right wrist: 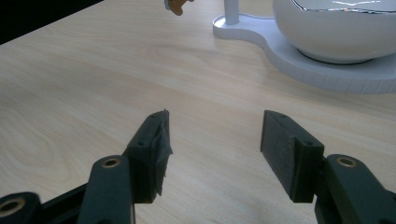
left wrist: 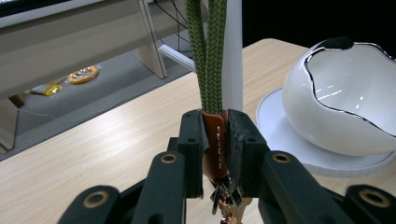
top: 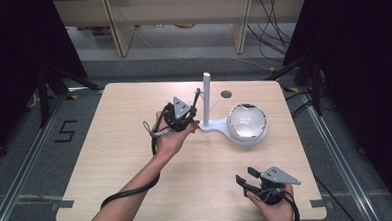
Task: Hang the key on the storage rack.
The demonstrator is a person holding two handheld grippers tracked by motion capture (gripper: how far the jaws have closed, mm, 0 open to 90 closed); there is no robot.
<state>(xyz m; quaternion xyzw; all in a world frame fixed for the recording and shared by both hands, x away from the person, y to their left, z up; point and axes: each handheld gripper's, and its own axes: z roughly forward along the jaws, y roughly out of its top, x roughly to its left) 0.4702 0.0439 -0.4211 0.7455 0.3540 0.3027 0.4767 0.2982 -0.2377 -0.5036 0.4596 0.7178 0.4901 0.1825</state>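
Centre of high view: left gripper (top: 193,116) just beside white post (top: 207,97) of the stand (top: 219,125).
Left jaws: closed tight on the keychain's orange tab (left wrist: 217,140); green cord (left wrist: 209,56) runs up to top centre of left gripper view, keys (left wrist: 224,203) hang below.
Bowl: white, glossy, on stand's round base (top: 247,123), right of post.
Right gripper (top: 248,181): lower right of high view, low over desk (top: 125,143).
Right jaws: wide apart, nothing between.
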